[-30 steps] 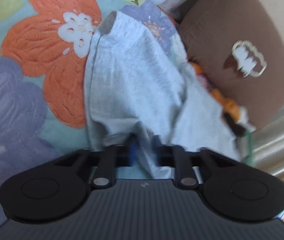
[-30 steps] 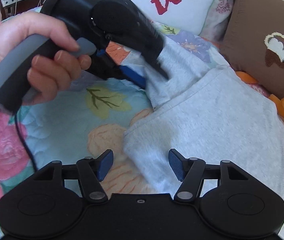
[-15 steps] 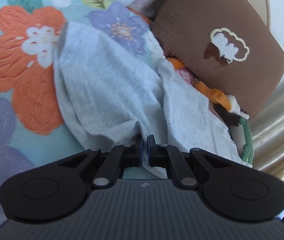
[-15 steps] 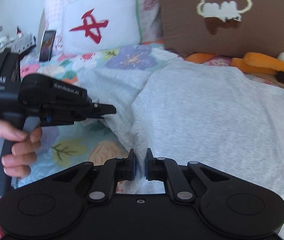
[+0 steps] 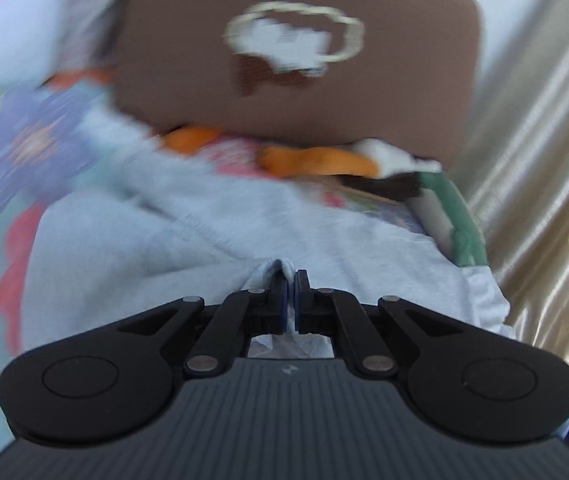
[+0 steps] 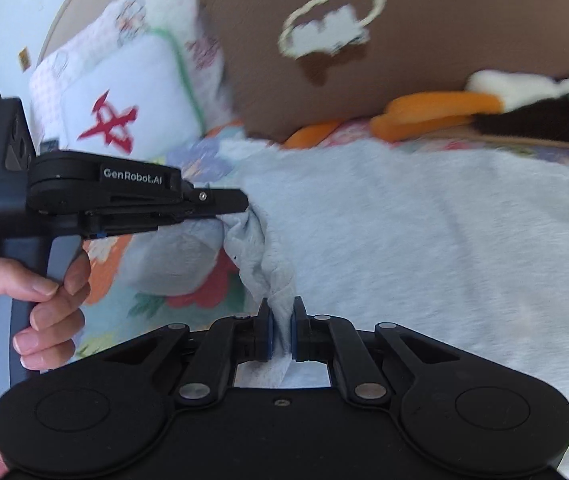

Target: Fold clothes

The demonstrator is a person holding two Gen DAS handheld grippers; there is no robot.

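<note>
A light grey garment (image 6: 424, 240) lies spread on a floral quilt (image 6: 108, 248); it also shows in the left wrist view (image 5: 164, 248). My left gripper (image 5: 290, 288) is shut on a bunched edge of the garment; in the right wrist view it (image 6: 240, 204) pinches the cloth at the garment's left edge and lifts it. My right gripper (image 6: 280, 320) is shut on the same edge, nearer to me. The cloth between the two grippers is gathered and raised off the quilt.
A brown cushion (image 6: 404, 40) with a white motif stands at the back, also in the left wrist view (image 5: 296, 60). An orange, white and green plush toy (image 6: 464, 108) lies below it. A white pillow (image 6: 124, 92) with a red mark is at back left. A gold curtain (image 5: 544, 160) hangs right.
The right gripper closed on the garment's edge. Both grippers, shut on the cloth, have moved toward the brown cushion, lifting and bunching the edge. The left view is motion-blurred.
</note>
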